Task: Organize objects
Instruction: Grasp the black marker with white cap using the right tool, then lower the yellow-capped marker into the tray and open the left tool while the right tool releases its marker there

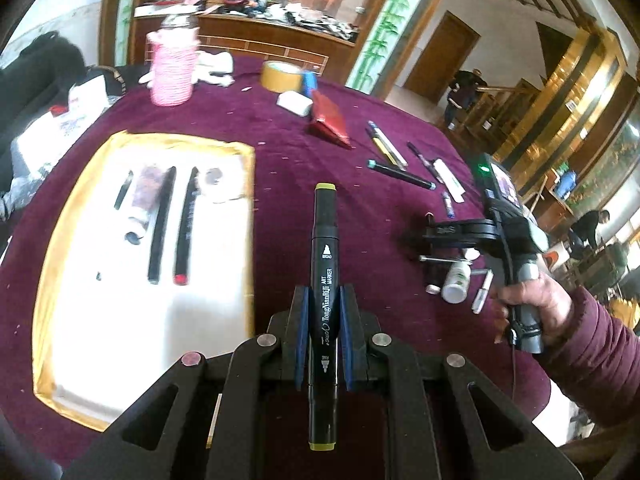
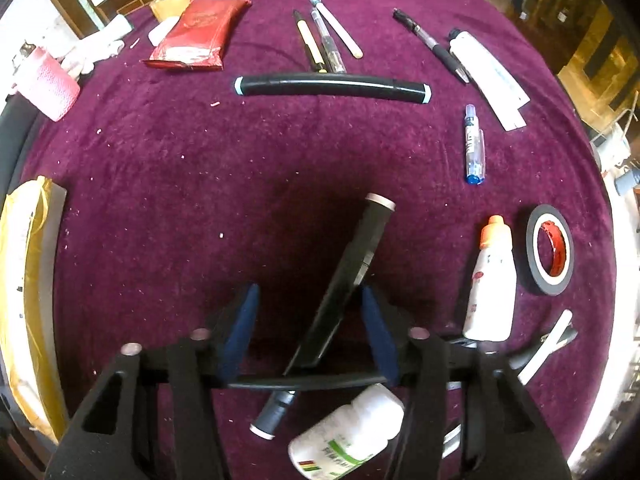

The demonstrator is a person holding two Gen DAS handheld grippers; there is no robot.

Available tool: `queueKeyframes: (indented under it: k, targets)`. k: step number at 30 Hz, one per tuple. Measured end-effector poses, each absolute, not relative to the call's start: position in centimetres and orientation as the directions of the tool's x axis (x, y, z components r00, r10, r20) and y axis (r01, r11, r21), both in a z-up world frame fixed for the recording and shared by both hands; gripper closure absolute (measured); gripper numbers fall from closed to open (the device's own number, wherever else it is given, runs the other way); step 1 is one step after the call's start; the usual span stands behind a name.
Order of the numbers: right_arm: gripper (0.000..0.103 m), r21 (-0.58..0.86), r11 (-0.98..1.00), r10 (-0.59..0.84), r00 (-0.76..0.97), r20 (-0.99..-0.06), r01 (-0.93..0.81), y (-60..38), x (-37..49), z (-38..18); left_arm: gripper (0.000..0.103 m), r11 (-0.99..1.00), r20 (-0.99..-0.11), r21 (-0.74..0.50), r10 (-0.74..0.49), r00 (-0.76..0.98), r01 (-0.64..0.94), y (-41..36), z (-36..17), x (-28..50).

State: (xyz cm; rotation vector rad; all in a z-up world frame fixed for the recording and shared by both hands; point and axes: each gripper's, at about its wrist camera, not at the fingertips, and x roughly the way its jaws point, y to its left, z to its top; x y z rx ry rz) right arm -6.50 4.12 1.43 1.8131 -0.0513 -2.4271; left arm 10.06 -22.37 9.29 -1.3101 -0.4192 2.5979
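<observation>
Left wrist view: my left tongs (image 1: 323, 316) clench a black art marker (image 1: 325, 248); my right tongs (image 2: 310, 320), unclenched, straddle another black marker (image 2: 344, 284).

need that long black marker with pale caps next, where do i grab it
Grip the marker at mid-barrel, from straight above, gripper fingers on its long sides. It lies flat and crosswise on the cloth; open cloth lies in front, but the pens crowd its far side.

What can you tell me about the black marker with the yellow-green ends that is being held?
The art marker is a black, plastic-looking double-ended pen with a yellow-green cap tip at each end. White print on its barrel reads "Touch", "TongNianRiJi" and "Art Marker", with "Broad" and "Fine" tip icons. The left hand-held gripper clamps its middle between blue pads. It points away, above the purple tablecloth.
</observation>
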Motion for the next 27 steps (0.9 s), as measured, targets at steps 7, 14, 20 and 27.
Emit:
queueKeyframes:
  k: [7,14,20,27]
  targets:
    - [0.091,0.341,-0.940,-0.324,-0.266,-0.908,-0.019,6.2,-5.0,2.3,0.091,-0.930,-0.754,-0.368,0.302,-0.584,-0.005,-27.0,8.1,10.4]
    - [0.091,0.505,-0.863,-0.482,-0.283,-0.829,-0.011,4.2,-3.7,4.1,0.091,-0.917,-0.765,-0.396,0.294,-0.573,0.058,-31.0,6.9,10.6]
    - [0.090,0.520,-0.851,-0.512,-0.332,-0.792,0.072,1.0,-2.4,7.5,0.091,-0.922,-0.764,-0.382,0.274,-0.584,0.067,-33.1,7.1,11.0]
    - [0.090,0.559,-0.812,-0.578,-0.355,-0.735,0.166,-2.5,-1.5,11.4,0.091,-0.925,-0.775,-0.371,0.258,-0.576,0.084,-35.0,6.3,10.7]
